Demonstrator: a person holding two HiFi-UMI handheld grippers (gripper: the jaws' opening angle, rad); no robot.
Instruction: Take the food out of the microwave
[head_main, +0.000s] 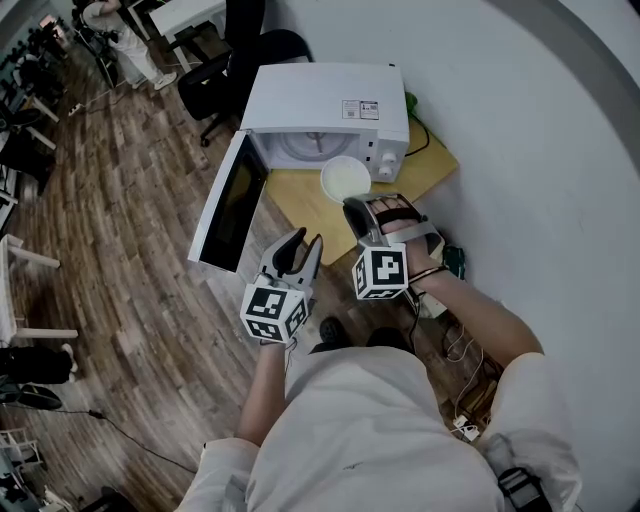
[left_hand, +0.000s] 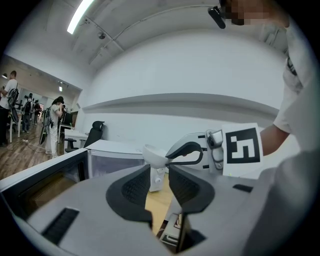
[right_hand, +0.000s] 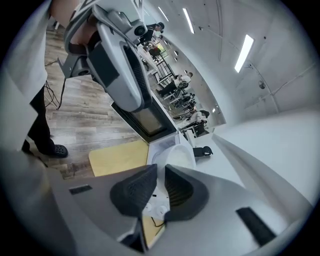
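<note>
A small wooden worktop (head_main: 300, 212) carries the white microwave (head_main: 325, 100) along its far edge, door (head_main: 232, 205) standing open. The white bowl (head_main: 345, 180) hangs outside the cavity, over the bare wood towards the near edge, its rim clenched by the right gripper (head_main: 356, 208). The left gripper (head_main: 307, 240) hangs apart, fingers (left_hand: 131, 192) released, empty. Best to keep the bowl level and the pinch firm. One microwave, one bowl, two grippers.

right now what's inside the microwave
Only a bare turntable shows inside the microwave. The bowl, held out front by the right gripper, hides its right front corner.
</note>
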